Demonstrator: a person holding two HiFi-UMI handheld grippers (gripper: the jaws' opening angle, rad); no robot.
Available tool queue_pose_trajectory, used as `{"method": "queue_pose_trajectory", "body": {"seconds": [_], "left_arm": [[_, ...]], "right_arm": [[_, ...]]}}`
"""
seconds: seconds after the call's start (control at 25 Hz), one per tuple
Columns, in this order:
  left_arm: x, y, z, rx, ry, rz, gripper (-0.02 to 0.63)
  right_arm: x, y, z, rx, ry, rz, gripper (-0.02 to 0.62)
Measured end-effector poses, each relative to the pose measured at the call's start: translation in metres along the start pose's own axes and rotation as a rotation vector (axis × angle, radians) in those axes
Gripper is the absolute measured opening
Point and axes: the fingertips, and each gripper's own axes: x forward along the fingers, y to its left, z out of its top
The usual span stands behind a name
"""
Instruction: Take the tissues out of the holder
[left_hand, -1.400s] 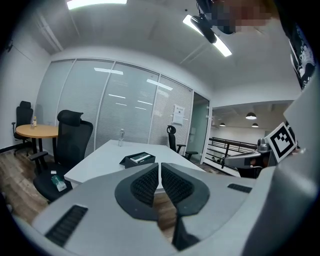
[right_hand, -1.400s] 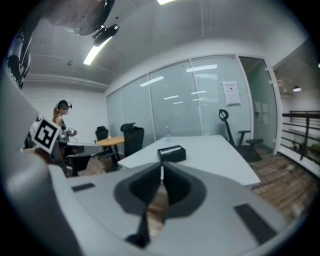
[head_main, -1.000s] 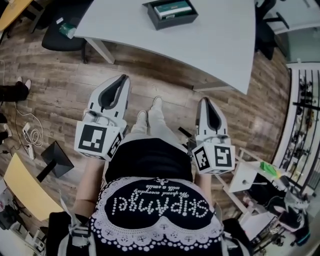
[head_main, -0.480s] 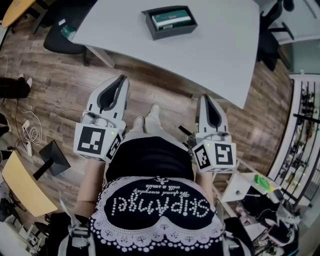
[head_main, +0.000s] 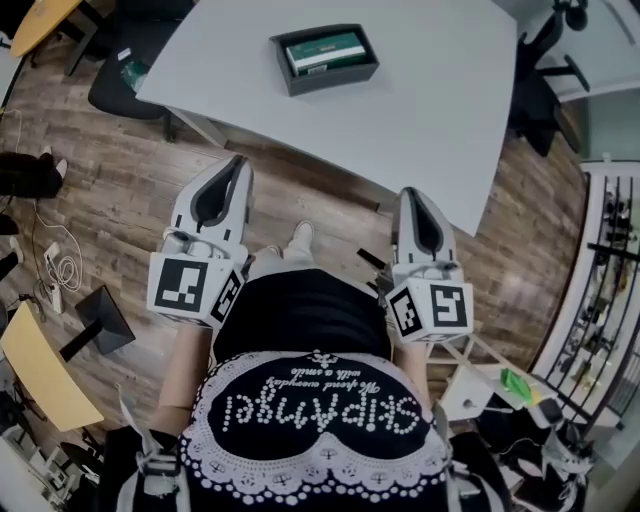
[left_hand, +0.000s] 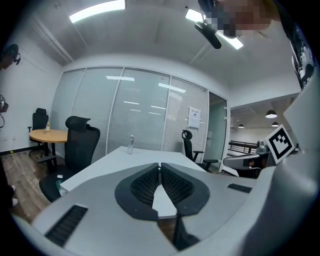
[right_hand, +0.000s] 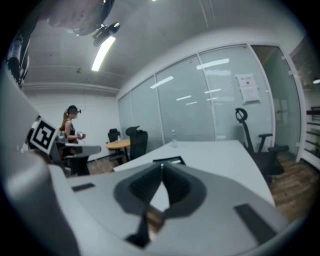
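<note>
Left gripper (head_main: 238, 162) and right gripper (head_main: 410, 195) both closed, empty, short of desk (head_main: 440, 100). I'd step closer, open right, pin holder (head_main: 332, 80), lift tissues (head_main: 322, 52) straight up.

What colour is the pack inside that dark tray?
The rectangular tissue pack is green with a paler strip; head view shows it best.

Wood-plank floor (head_main: 130, 190); a white table (head_main: 440, 90) at twelve o'clock, a black office chair (head_main: 125, 75) at eleven, a shelving rack (head_main: 605, 260) at three.
</note>
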Motion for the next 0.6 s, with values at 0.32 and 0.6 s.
{"method": "queue_pose_trajectory", "body": {"seconds": [0.32, 0.6], "left_arm": [[0.011, -0.013, 0.007, 0.006, -0.018, 0.035, 0.035], [0.010, -0.018, 0.006, 0.010, -0.009, 0.039, 0.035]], "right_arm": [[0.002, -0.022, 0.004, 0.002, -0.012, 0.029, 0.035], [-0.006, -0.029, 0.003, 0.024, -0.023, 0.012, 0.035]]}}
